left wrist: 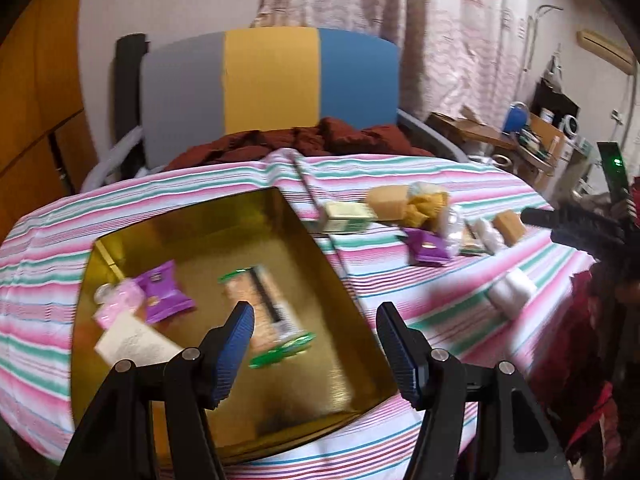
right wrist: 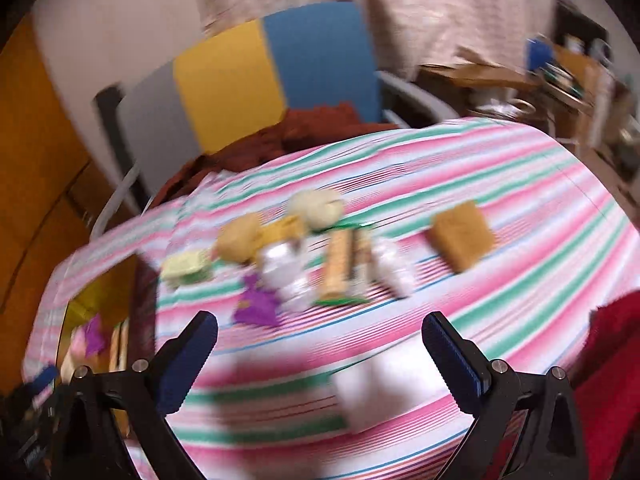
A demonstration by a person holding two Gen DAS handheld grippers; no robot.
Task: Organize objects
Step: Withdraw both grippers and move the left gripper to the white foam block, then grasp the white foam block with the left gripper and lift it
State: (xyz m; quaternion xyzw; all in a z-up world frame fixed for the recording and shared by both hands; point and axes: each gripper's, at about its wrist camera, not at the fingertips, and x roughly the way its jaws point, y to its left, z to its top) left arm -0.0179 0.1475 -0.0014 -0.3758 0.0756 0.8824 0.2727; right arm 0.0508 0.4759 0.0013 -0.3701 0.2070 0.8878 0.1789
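Left gripper (left wrist: 316, 316), fingers spread and empty, above gold tin (left wrist: 304, 240); inside, green-ended packet (left wrist: 264, 312) lies lengthwise toward the table's far edge. Right gripper (right wrist: 320, 332) likewise spread; its blurred view alone shows loose snacks (right wrist: 340, 268).

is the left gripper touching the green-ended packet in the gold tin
Cannot tell. In the left wrist view the open left gripper overlaps the green-ended packet in the gold tin, but height is unclear.
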